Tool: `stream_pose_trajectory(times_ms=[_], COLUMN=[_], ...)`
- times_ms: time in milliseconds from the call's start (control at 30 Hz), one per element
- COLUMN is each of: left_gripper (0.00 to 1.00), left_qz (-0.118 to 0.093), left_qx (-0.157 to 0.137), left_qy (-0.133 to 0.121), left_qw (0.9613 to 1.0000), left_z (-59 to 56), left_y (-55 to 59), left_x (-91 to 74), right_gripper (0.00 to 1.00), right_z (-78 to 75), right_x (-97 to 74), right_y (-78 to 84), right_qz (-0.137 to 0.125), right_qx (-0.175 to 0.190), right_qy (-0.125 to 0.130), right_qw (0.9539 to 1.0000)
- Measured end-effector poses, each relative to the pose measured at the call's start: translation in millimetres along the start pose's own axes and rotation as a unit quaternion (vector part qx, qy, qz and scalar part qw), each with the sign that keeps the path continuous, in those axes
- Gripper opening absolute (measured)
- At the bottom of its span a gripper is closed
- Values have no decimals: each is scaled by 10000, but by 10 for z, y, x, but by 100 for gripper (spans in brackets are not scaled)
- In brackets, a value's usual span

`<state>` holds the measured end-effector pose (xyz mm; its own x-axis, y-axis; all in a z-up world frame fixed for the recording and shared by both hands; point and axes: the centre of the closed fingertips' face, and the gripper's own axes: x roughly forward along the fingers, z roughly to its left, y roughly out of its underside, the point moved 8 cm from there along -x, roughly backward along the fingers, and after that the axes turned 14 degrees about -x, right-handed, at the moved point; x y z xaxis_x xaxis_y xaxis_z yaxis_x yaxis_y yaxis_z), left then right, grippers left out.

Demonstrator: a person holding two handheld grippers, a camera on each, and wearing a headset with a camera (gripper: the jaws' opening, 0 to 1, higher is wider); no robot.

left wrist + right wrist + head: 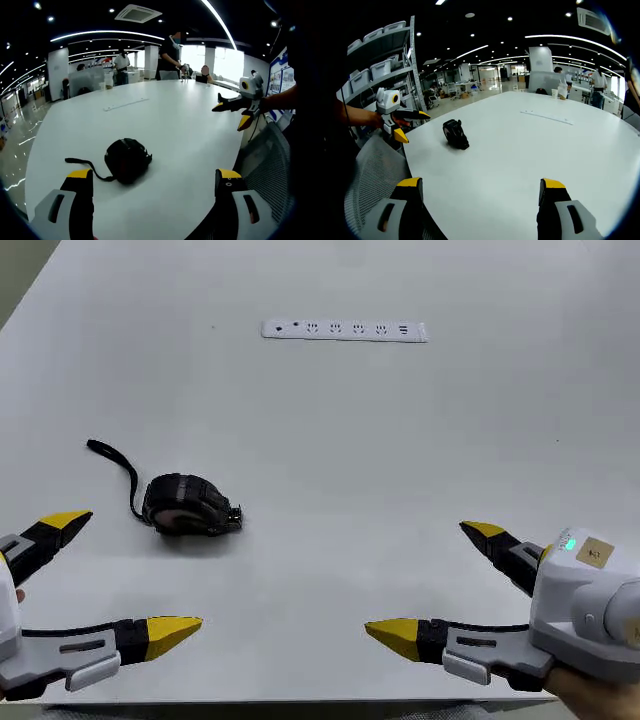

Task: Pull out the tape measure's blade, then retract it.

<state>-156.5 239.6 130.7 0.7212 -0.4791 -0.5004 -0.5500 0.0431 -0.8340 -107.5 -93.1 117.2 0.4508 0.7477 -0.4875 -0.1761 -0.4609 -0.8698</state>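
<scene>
where the head view looks down on the white desk (400,440), a black tape measure (185,505) is seen lying on it left of centre, with a black strap (115,462) trailing from it toward the far left. a white power strip (344,330) is laid flat near the far edge, well apart from the tape measure. the left gripper (145,568) is held at the near left, just on the near side of the tape measure and not touching it; its yellow-tipped fingers (165,632) are spread wide. the right gripper (415,577) is held at the near right, well apart from the tape measure, and its fingers are spread wide as well.

in the left gripper view, the tape measure is found between the two widely parted fingers and a little beyond them, resting on the desk with the strap lying off to its left. the right gripper is seen at the right edge, held in a hand above the desk's rim, its fingers parted. a mesh chair back (265,160) is seen below it, and several people (170,55) are seen beyond the far end of the desk.

in the right gripper view, the tape measure is seen farther off, toward the left side of the desk. the left gripper is held beside it at the desk's edge, fingers parted. shelving with grey bins (375,50) is seen behind.
</scene>
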Motion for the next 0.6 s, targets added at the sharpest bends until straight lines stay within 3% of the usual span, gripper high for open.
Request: stream_pose_trajectory(times_ms=[600], left_gripper=[99], left_qz=[182], left_qx=[137], left_qy=[142], left_qw=[9996], left_z=[183], left_y=[-90], left_x=[136], right_gripper=[91], right_z=[-185], right_x=[236], right_y=[-50], right_qz=[138], right_qx=[-522], right_qy=[-512], right_qw=[9972])
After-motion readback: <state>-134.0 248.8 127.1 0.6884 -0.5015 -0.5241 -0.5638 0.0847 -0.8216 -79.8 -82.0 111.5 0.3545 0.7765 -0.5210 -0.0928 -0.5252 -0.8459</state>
